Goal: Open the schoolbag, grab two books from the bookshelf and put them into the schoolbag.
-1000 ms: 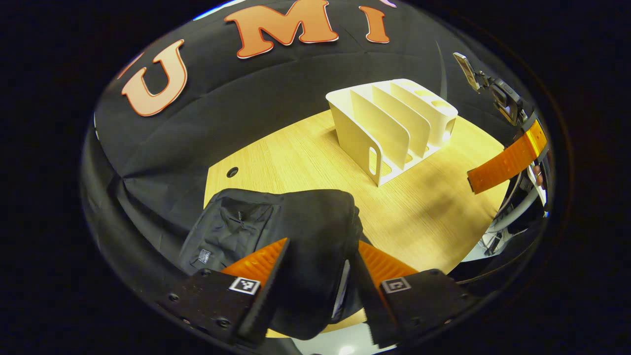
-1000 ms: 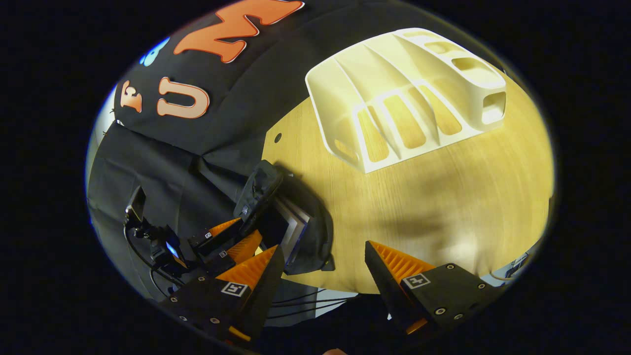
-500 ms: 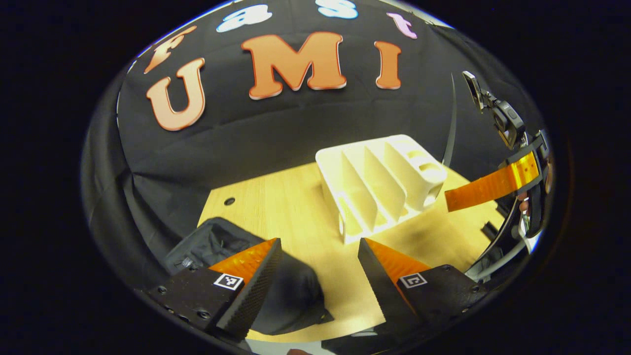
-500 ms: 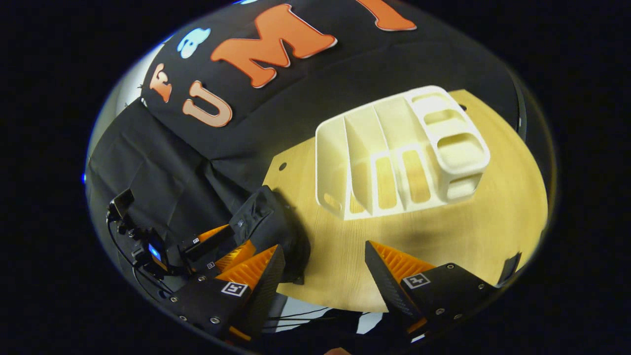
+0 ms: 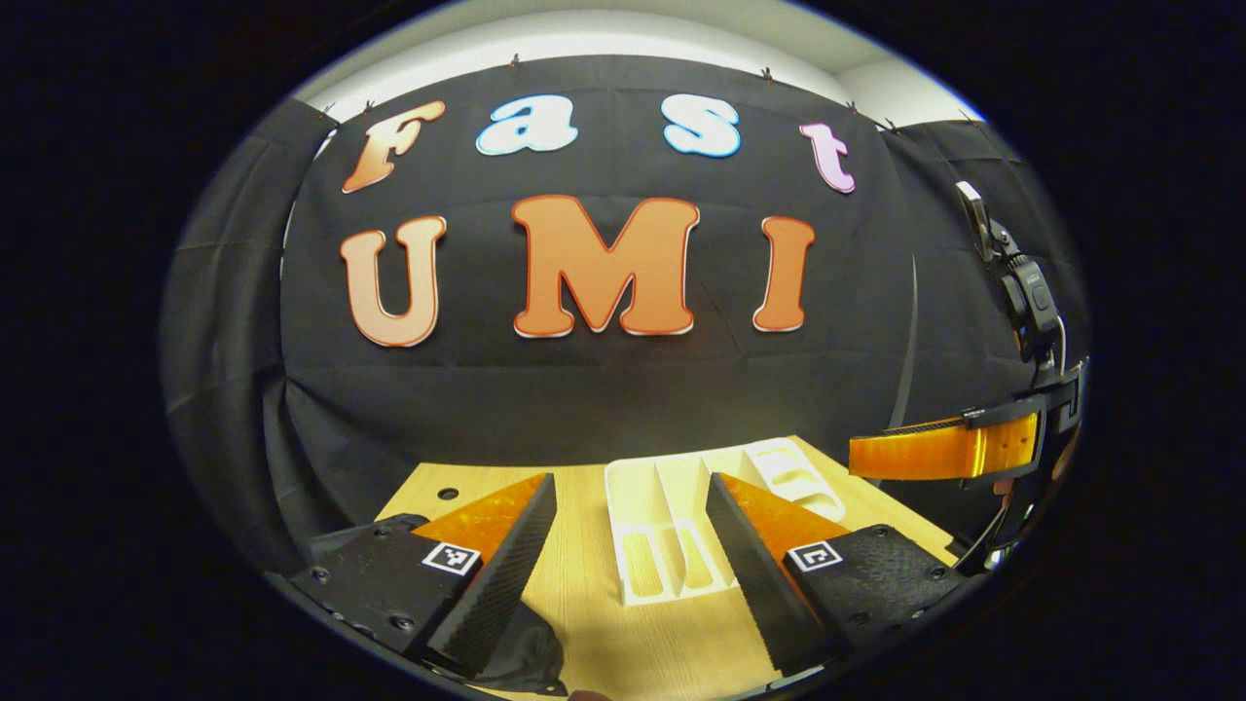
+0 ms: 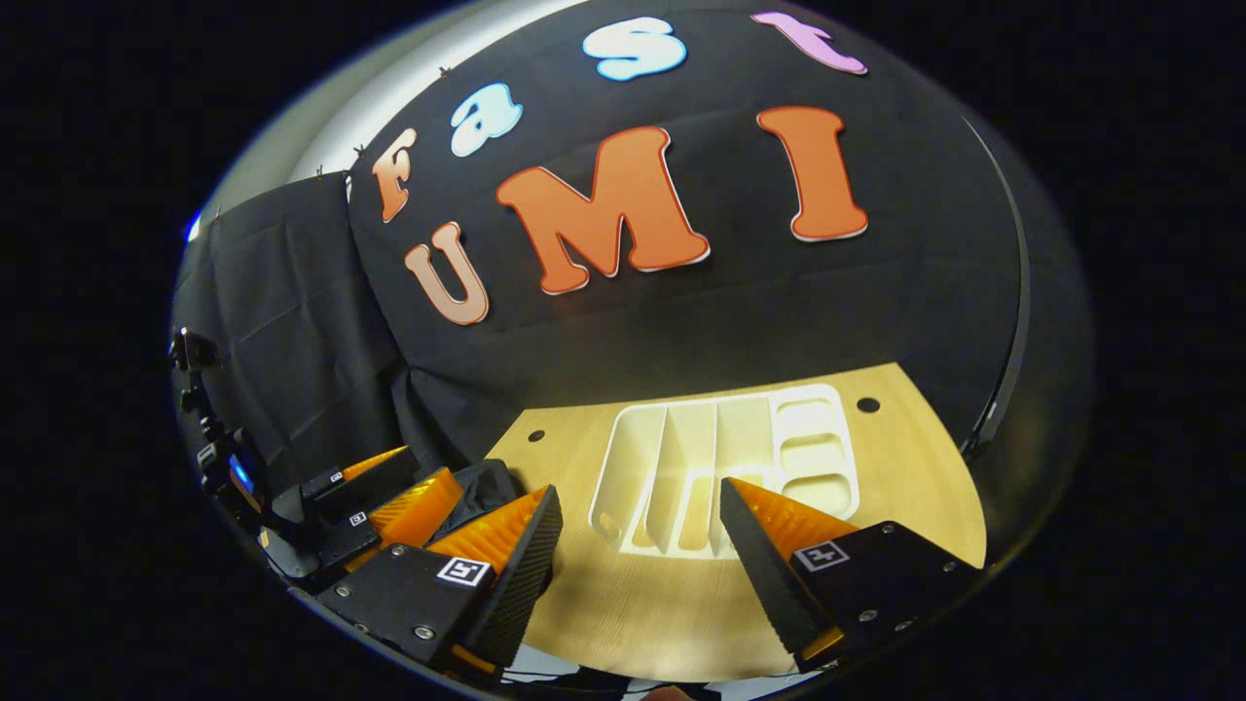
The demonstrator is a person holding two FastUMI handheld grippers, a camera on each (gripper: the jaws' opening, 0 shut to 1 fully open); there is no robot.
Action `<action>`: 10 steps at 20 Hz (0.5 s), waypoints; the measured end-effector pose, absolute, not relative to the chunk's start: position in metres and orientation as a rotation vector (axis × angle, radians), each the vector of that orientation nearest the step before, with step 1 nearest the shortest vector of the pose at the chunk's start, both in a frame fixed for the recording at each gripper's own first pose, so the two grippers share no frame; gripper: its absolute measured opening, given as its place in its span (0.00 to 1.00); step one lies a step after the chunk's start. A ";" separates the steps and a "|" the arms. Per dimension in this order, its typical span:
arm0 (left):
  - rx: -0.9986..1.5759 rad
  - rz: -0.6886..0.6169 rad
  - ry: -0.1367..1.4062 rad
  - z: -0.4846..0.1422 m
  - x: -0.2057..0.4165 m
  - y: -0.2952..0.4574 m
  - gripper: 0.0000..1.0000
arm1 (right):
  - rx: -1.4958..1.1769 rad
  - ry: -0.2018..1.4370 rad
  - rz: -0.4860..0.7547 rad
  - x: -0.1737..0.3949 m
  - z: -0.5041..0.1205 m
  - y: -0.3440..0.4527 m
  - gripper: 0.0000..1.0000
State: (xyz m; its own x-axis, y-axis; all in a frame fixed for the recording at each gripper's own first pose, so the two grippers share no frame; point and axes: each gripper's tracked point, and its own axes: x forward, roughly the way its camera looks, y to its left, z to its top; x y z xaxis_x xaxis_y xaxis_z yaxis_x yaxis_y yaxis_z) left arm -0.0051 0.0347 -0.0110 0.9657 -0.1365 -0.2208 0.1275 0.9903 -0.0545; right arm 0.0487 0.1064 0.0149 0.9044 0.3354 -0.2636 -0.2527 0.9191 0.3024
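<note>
Both views face the wall, sharing the white bookshelf (image 5: pixel 672 526) (image 6: pixel 725 467).

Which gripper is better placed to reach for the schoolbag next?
Left, probably. The schoolbag lies just below the open left gripper, and the right gripper view shows that gripper close beside the bag. The right gripper, also open, points at the bookshelf instead.

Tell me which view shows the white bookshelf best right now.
The right gripper view: the bookshelf shows nearly whole, dividers and slots visible, with one finger crossing its front right corner. In the left gripper view the bookshelf sits low and smaller, its right part hidden behind a finger.
</note>
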 end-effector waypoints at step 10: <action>-0.026 -0.056 0.045 0.031 -0.016 0.012 0.98 | 0.174 0.052 0.174 0.045 0.046 0.090 0.97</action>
